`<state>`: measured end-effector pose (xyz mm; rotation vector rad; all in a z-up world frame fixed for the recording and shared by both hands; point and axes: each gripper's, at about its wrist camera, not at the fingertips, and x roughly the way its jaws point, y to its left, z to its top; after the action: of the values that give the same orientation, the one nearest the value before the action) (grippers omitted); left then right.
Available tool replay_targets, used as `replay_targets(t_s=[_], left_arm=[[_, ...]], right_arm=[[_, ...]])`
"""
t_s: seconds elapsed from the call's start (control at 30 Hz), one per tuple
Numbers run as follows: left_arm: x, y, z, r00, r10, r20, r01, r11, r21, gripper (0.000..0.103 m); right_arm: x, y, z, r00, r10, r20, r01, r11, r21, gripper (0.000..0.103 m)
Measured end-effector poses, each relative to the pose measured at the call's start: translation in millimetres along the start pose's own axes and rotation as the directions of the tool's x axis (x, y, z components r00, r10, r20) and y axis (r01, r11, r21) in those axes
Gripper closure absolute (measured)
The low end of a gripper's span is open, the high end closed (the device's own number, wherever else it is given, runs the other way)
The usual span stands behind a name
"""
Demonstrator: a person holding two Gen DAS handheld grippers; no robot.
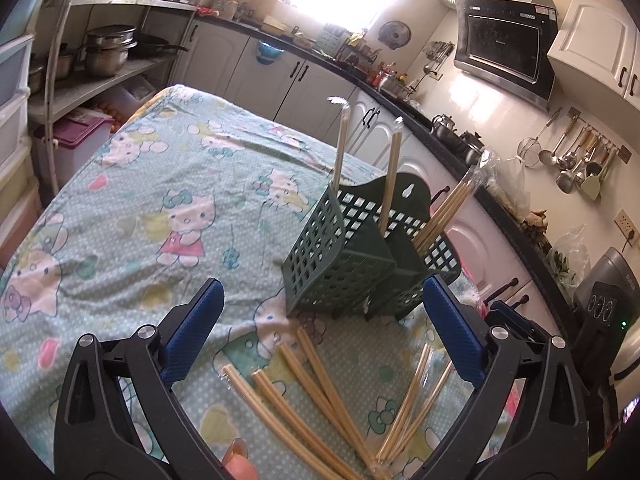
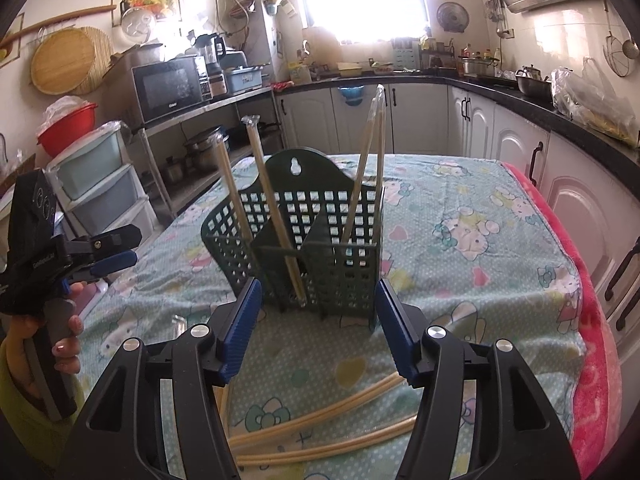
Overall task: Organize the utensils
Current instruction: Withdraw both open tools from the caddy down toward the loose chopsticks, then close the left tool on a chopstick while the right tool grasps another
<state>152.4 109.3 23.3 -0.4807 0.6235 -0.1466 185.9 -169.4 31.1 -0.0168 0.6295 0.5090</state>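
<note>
The left gripper (image 1: pixel 324 312) has its jaws spread wide and holds nothing; its blue pads (image 1: pixel 192 328) hang above the wrapped chopstick pairs (image 1: pixel 320 384) that lie loose on the Hello Kitty tablecloth (image 1: pixel 140 200). The right gripper (image 2: pixel 318 320) is also wide open and empty, just in front of the green utensil holder (image 2: pixel 304 240). The holder stands upright on the table, with several wrapped chopsticks (image 2: pixel 276 208) leaning in its compartments.
</note>
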Motion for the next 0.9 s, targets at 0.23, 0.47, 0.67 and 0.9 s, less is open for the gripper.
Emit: replay_targets(t_s=[0.23,0.47,0.67,0.9], left_arm=[[-1,9,-14,0.999,0.026,-0.024,-0.026,1.0,-0.011,0.011],[2,12,-29,0.998,0.04,-0.057,-0.04,0.999,-0.01,0.011],[8,13,-42,0.995,0.051,-0.088,-0.051,0.999,-0.003,0.011],[18,15,-58,0.989,0.059,-0.139,-0.057,0.998,0.013,0.011]], right_arm=[[2,1,-13,0.999,0.005,-0.032,-0.005,1.0,-0.006,0.046],[6,-1,-29,0.998,0.007,-0.068,-0.007,1.0,-0.003,0.044],[12,-7,-41,0.995,0.002,-0.097,0.0,1.0,0.018,0.044],[16,-16,-52,0.992,-0.009,-0.122,0.014,0.999,0.048,0.044]])
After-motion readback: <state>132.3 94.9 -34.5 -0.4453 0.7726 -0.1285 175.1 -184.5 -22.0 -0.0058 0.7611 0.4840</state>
